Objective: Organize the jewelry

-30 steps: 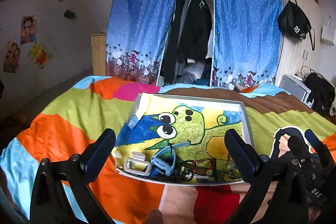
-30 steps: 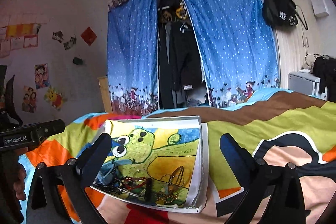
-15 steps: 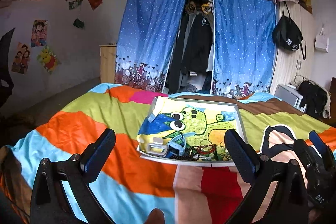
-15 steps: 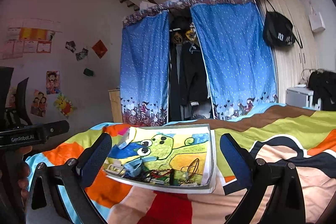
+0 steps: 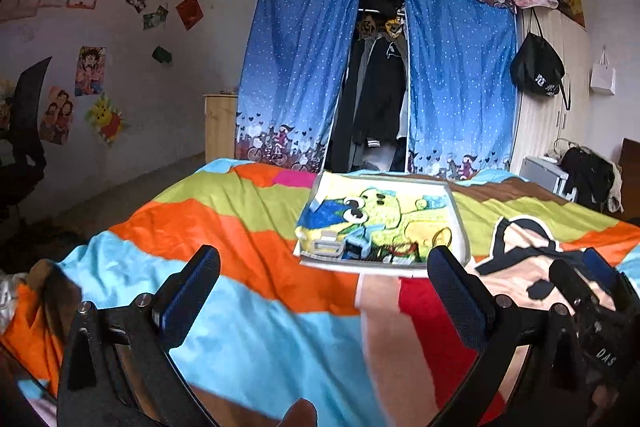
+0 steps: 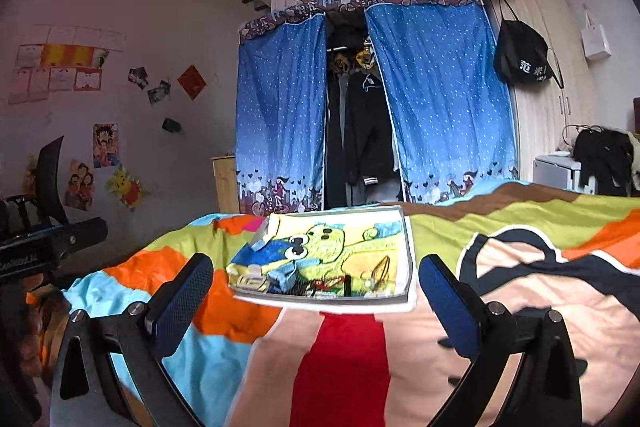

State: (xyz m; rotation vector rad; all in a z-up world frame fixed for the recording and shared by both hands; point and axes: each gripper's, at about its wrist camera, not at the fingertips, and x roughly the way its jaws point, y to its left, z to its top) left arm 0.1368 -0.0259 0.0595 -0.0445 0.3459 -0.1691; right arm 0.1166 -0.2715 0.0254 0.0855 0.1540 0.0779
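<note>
A flat tray (image 5: 460, 223) lined with a green cartoon drawing lies on the bed, and also shows in the right wrist view (image 6: 408, 247). Jewelry lies along its near edge: a silver buckle-like piece (image 5: 326, 247), a light blue piece (image 5: 356, 241), dark beads and small red bits (image 5: 394, 253). The same pile shows in the right wrist view (image 6: 296, 281). My left gripper (image 5: 324, 283) is open and empty, well short of the tray. My right gripper (image 6: 316, 291) is open and empty, just in front of the tray's near edge.
The bed has a colourful striped blanket (image 5: 224, 227). Behind it hang blue curtains (image 5: 292, 75) around an open wardrobe. A black bag (image 5: 536, 71) hangs on cupboards at right. The left gripper's body (image 6: 48, 247) shows at left in the right wrist view.
Both grippers have pulled back and away from the tray, which now looks smaller and farther. Both stay open and empty.
</note>
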